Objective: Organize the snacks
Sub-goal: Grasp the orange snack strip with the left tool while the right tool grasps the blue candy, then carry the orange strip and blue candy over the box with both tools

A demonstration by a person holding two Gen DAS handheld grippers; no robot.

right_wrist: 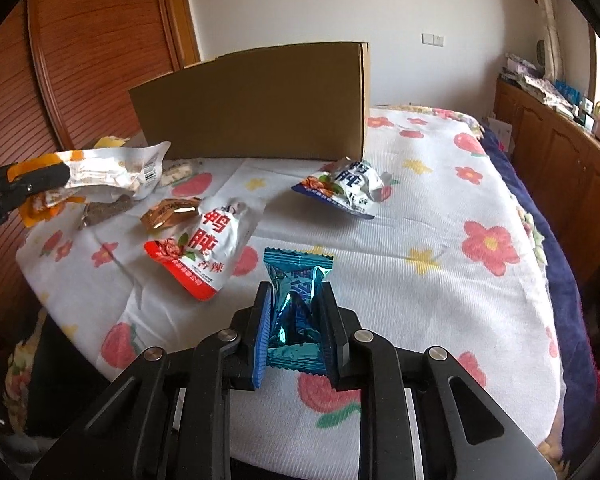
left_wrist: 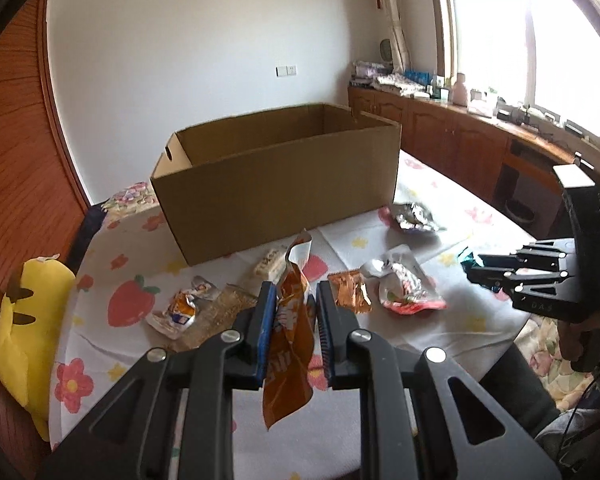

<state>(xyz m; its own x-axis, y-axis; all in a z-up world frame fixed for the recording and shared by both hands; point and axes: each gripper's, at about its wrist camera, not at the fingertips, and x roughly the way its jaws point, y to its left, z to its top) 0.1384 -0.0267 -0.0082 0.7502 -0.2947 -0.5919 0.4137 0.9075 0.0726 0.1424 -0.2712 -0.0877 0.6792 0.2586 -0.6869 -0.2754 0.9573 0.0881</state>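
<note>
My left gripper (left_wrist: pixel 294 300) is shut on an orange snack packet (left_wrist: pixel 290 332) and holds it above the flowered bedspread (left_wrist: pixel 100 344), in front of the open cardboard box (left_wrist: pixel 276 184). From the right wrist view the same packet (right_wrist: pixel 112 174) shows white and orange at the far left. My right gripper (right_wrist: pixel 296 308) is shut on a teal foil snack packet (right_wrist: pixel 298 304), lifted just above the bed. Loose snacks lie between: a red-and-white pouch (right_wrist: pixel 204 248), a blue-and-white pouch (right_wrist: pixel 348 188), a small orange-brown packet (right_wrist: pixel 170 212).
A yellow plush toy (left_wrist: pixel 24 328) lies at the bed's left edge. More small packets (left_wrist: pixel 180 312) lie near the box (right_wrist: pixel 256 108). Wooden cabinets (left_wrist: pixel 460 140) with clutter stand under the window at right. A wooden wardrobe (right_wrist: pixel 100 40) stands at left.
</note>
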